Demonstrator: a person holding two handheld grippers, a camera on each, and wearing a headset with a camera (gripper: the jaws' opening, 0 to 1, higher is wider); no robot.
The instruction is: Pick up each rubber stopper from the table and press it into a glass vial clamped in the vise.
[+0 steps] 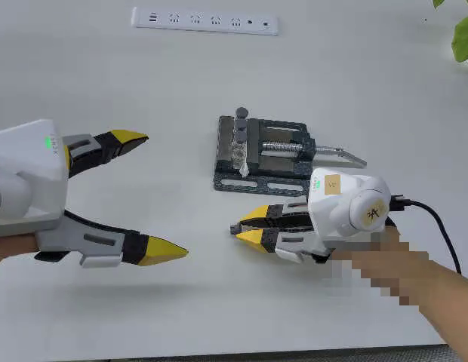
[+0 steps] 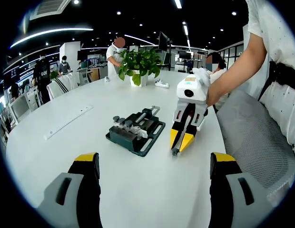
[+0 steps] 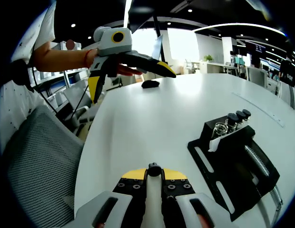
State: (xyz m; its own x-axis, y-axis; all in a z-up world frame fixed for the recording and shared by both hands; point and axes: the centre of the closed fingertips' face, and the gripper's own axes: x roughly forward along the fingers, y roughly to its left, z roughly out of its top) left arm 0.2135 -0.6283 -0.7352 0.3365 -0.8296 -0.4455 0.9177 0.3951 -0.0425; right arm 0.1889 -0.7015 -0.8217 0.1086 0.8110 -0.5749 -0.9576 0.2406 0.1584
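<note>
A dark vise (image 1: 283, 154) stands mid-table with a row of glass vials in its jaws. Three vials carry grey stoppers (image 1: 241, 124); the nearest vial (image 1: 240, 161) is clear glass and uncapped. In front of the vise and lying low over the table, my right gripper (image 1: 240, 228) is shut on a small dark rubber stopper (image 3: 154, 169) pinched at its yellow tips. My left gripper (image 1: 152, 194) hangs at the left, open wide with nothing between its jaws. The vise (image 2: 136, 129) and the right gripper (image 2: 178, 146) lie ahead of the left gripper (image 2: 154, 164). The vials (image 3: 231, 122) stand right of the right gripper (image 3: 154, 175).
A white power strip (image 1: 205, 20) lies at the table's far edge, with plant leaves (image 1: 464, 34) at the far right corner. A black cable (image 1: 434, 219) trails from the right gripper. A grey mesh chair (image 2: 261, 137) stands beside the table. A potted plant (image 2: 140, 64) sits farther along.
</note>
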